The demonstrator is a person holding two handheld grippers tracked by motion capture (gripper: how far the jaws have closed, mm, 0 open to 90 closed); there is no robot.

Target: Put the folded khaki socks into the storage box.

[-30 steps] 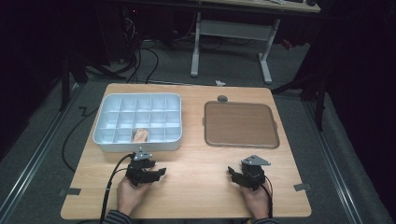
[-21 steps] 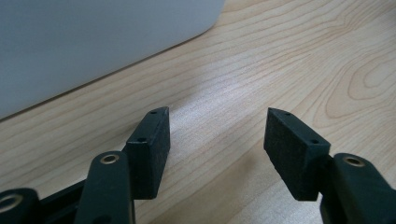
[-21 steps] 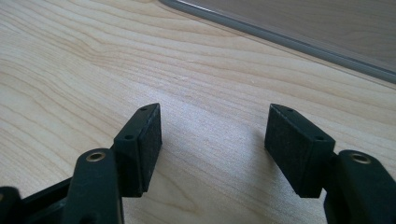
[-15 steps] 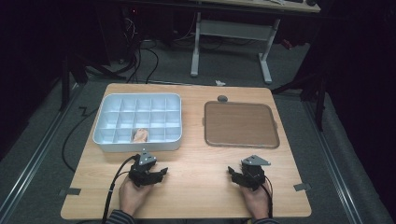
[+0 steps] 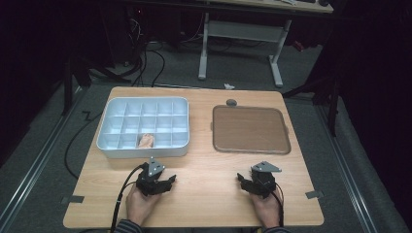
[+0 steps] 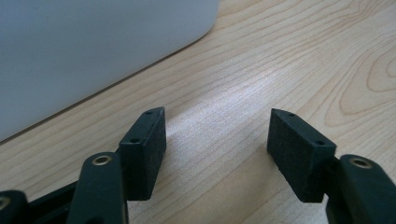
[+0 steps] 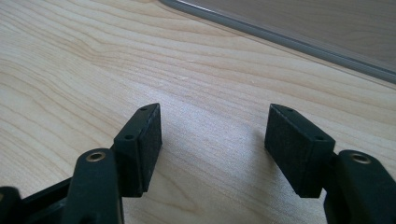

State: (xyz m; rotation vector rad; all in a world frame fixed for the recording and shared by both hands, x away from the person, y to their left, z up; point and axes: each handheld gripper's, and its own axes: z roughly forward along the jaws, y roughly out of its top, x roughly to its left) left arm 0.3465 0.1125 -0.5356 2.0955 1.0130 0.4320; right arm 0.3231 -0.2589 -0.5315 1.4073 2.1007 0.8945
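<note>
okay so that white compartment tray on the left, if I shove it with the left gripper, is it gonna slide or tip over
The white compartment tray would probably slide rather than tip: it sits low and wide, flat on the smooth wooden table. It looks like thin moulded plastic, nearly empty but for one small pale item, so likely light. The left gripper, open with nothing between the jaws, might skid it crooked if pushed off-centre.

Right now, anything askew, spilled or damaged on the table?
Nothing stands out. The white compartment box and brown tray sit square on the table; one small tan item lies in a front compartment.
</note>
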